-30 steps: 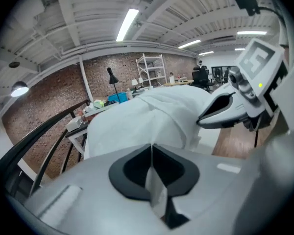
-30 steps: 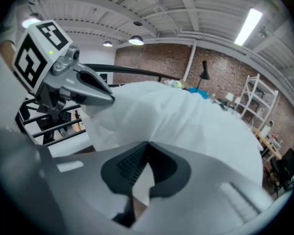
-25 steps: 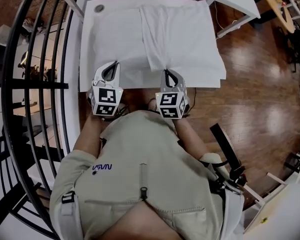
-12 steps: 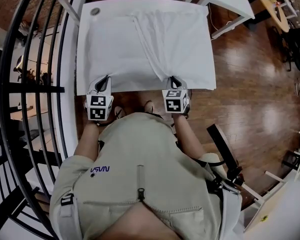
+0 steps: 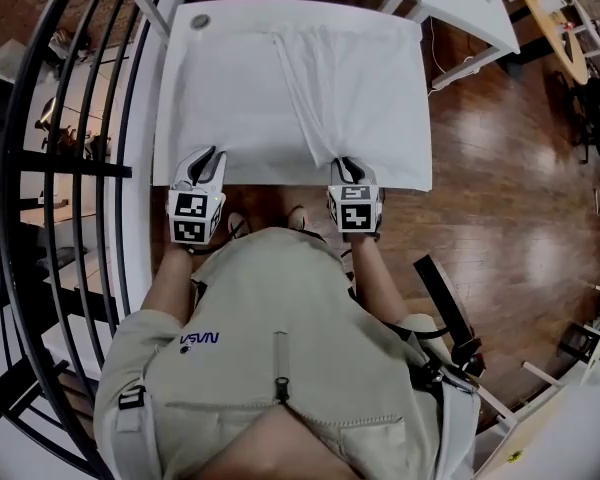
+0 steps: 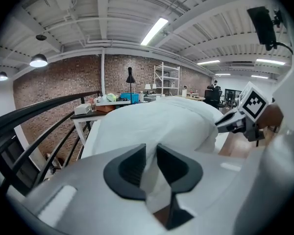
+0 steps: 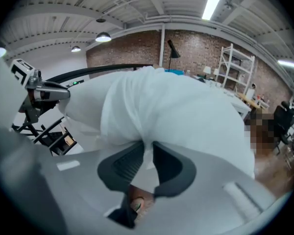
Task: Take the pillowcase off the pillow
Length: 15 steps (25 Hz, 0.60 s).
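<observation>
Far left: my left gripper (image 5: 202,158) at near left edge of pillowcase (image 5: 240,88). Jaws just eased apart, white cloth loose in gap, not pinched.

Middle: pillowcase lies flat on counter (image 5: 185,33), covering most of it. Looks still on pillow, which I can't see itself. Long fold (image 5: 302,98) runs from far edge toward my right gripper (image 5: 349,165).

Right: same story, jaws just parted, cloth between, grip released.

Judgement: stripping not yet begun. Left to do: find open end, regrip, pull case off.
</observation>
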{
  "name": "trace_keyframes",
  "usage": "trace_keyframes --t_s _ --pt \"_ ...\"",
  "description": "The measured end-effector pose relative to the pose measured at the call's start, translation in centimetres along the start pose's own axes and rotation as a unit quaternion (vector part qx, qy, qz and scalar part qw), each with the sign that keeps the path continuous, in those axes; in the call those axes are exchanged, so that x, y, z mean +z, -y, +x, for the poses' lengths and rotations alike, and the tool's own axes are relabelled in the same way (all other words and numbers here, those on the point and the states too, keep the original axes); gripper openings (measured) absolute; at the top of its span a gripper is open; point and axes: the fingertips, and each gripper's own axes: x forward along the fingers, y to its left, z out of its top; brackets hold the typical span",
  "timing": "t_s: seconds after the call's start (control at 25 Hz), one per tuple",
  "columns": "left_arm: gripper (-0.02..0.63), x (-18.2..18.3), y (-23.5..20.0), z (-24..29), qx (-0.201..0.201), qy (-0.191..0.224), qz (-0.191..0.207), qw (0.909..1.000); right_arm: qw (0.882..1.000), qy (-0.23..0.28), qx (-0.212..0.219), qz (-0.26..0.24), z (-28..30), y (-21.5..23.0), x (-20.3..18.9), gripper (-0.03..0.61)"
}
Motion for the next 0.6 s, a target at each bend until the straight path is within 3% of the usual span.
trace_keyframes --t_s 0.4,0.6 --pt "0.101 -0.4 -0.3 -2.3 0.050 -0.016 -0.067 0.9964 0.994 0.044 0.096 0.010 -2.3 -1.8 1.3 0.103" --pt "0.098 0.2 0.3 -2.9 0.081 -0.009 -0.076 0.9938 0.978 0.130 0.161 0.013 -4.7 -1.8 5.1 0.101"
